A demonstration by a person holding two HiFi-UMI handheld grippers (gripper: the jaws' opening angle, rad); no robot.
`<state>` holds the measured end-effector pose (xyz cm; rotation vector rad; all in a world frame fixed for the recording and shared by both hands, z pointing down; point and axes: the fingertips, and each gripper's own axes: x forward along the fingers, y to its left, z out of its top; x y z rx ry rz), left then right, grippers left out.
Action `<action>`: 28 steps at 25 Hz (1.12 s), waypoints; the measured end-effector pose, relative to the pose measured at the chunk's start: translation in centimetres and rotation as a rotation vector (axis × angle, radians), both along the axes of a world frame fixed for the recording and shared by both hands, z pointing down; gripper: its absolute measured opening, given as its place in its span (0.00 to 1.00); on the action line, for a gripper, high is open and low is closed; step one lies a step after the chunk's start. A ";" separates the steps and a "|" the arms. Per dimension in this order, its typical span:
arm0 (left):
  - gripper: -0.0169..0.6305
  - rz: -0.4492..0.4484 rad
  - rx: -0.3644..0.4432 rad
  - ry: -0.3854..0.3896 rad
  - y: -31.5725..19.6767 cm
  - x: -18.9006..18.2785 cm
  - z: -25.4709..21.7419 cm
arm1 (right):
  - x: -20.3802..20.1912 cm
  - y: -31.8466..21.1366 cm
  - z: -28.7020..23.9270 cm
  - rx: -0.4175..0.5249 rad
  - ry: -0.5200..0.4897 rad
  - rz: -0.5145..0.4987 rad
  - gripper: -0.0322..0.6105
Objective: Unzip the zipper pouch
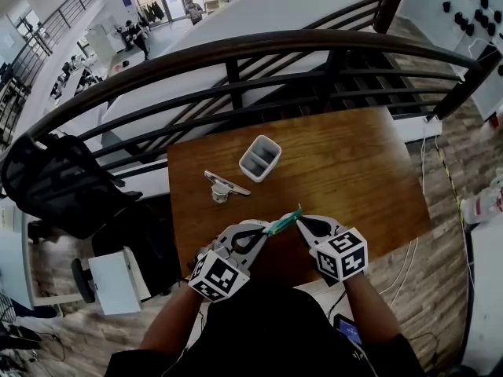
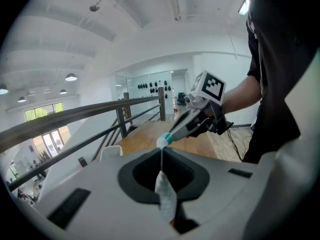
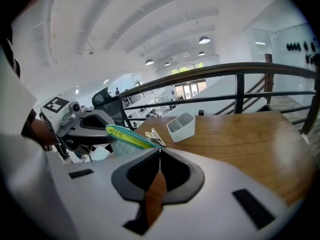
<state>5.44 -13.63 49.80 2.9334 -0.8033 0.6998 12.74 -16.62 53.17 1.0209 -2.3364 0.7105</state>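
two grippers hold the teal zipper pouch (image 1: 283, 222) above the near edge of the wooden table (image 1: 354, 171). its long axis runs between them, slanting from near-left to far-right. the left gripper (image 1: 263, 234) is clamped on its left end, the right gripper (image 1: 302, 221) on its right end.

white 2-slot holder (image 1: 260, 157) and small metal tool (image 1: 222, 186) (apart) on wooden table (image 1: 354, 171).

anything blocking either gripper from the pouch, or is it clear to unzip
Nothing visible stands in the way. The left gripper is shut on one end of the zipper pouch and the right gripper on the other, above the table. The white bin sits well behind.
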 end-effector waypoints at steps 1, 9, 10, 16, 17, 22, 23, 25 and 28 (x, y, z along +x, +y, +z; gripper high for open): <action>0.05 0.000 -0.001 -0.002 0.0 0.0 0.1 | 0.0 0.0 0.1 0.001 0.004 -0.002 0.05; 0.05 -0.017 -0.011 0.004 0.0 -0.7 0.2 | 0.0 -0.5 0.4 0.005 0.030 -0.001 0.06; 0.05 -0.016 -0.009 0.001 0.0 -0.6 0.2 | -0.1 -0.5 0.5 0.007 0.037 -0.002 0.06; 0.05 -0.014 -0.003 0.007 -0.2 -0.5 -0.2 | 0.8 -1.0 1.0 -0.003 0.062 0.028 0.05; 0.05 -0.017 -0.005 0.012 -0.2 -0.6 -0.2 | 1.0 -1.1 1.2 -0.005 0.067 0.034 0.05; 0.05 -0.024 -0.007 0.018 -0.4 -0.9 -0.1 | 1.6 -1.1 1.4 -0.009 0.074 0.043 0.05; 0.05 -0.026 -0.005 0.020 -0.5 -0.9 -0.1 | 1.7 -1.2 1.5 -0.007 0.076 0.047 0.05; 0.05 -0.028 -0.003 0.020 -0.7 -1.0 -0.1 | 2.0 -1.4 1.7 -0.005 0.084 0.058 0.05; 0.05 -0.027 -0.002 0.019 -0.8 -1.1 -0.2 | 2.4 -1.3 2.0 -0.005 0.091 0.066 0.05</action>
